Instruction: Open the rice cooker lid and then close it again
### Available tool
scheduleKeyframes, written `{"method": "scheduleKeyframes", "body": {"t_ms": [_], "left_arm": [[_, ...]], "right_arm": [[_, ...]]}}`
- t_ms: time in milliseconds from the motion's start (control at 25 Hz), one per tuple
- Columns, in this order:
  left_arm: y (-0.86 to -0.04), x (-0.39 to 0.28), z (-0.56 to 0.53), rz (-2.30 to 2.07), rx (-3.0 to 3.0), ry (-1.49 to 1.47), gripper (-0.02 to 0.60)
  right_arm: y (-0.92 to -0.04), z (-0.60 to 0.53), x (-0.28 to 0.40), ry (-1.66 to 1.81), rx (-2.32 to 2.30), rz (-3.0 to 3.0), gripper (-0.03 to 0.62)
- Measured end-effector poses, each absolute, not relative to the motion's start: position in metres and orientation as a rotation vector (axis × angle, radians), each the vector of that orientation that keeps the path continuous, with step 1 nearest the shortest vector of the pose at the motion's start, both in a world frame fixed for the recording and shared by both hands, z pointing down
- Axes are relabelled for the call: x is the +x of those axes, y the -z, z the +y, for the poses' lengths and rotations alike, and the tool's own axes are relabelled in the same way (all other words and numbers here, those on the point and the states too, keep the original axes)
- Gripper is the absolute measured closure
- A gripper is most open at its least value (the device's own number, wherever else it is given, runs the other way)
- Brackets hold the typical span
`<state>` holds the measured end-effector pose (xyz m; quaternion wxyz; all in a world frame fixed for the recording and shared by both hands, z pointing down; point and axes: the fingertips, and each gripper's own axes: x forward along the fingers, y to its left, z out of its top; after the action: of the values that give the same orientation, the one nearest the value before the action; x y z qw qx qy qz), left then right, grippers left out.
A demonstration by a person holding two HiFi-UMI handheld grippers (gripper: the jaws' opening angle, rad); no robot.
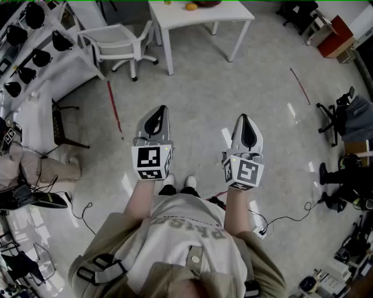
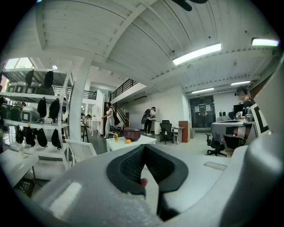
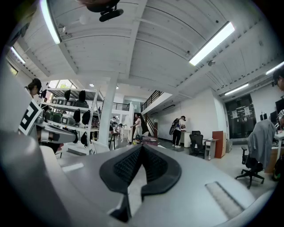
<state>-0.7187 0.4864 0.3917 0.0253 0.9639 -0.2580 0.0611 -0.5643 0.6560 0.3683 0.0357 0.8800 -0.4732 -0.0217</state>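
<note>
Left hand-held gripper (image 1: 161,112): held out before the person's torso on a bare forearm, pointing forward about level over the grey floor (image 1: 262,87), marker cube facing up; jaws clenched together, nothing between them. Right hand-held gripper (image 1: 243,118): same pose, beside the left one but apart from it; jaws likewise pressed together and empty. White chair (image 1: 119,43): on the floor beyond the grippers, just left of the bench. Bench (image 1: 204,17): white, four-legged, well ahead of both grippers. Orange fruit (image 1: 191,7): on the bench top, just left of the cooker. Yellow bottle (image 2: 116,138): upright near the bench's left edge. Rice cooker (image 2: 132,134): squat, rounded, dark red body, standing back from the bench's near edge and well apart from both grippers; lid appears to be down, finer detail too small to tell; in the head view only its lower edge shows at the top of the frame.
</note>
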Motion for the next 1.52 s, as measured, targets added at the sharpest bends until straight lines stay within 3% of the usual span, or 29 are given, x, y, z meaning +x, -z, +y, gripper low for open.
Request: {"method": "scheduleKeyframes", "body": {"t_ms": [960,1000,1040,1120,1200,1320,1520], "left_arm": [[-0.389,-0.664,0.497,-0.826,2.971,-0.222,0.572],[-0.387,-0.660,0.493,-0.822,2.976,-0.230,0.572],[-0.385,-0.656,0.489,-0.810,2.983,-0.242,0.567],[-0.385,-0.642,0.481,-0.763,3.007,-0.275,0.382],[-0.387,-0.627,0.472,-0.724,3.048,-0.311,0.243],[-0.396,-0.604,0.456,-0.666,3.094,-0.378,0.186],[-0.405,-0.567,0.414,-0.604,3.089,-0.405,0.179]], "right_arm": [[-0.366,0.659,-0.503,0.023,2.765,-1.629,0.592],[-0.364,0.656,-0.500,0.015,2.772,-1.665,0.580],[-0.362,0.650,-0.498,0.000,2.768,-1.711,0.469],[-0.362,0.637,-0.493,-0.032,2.753,-1.794,0.343],[-0.366,0.623,-0.485,-0.043,2.732,-1.820,0.287],[-0.376,0.602,-0.469,-0.069,2.709,-1.814,0.249],[-0.380,0.559,-0.436,-0.088,2.723,-1.786,0.240]]}}
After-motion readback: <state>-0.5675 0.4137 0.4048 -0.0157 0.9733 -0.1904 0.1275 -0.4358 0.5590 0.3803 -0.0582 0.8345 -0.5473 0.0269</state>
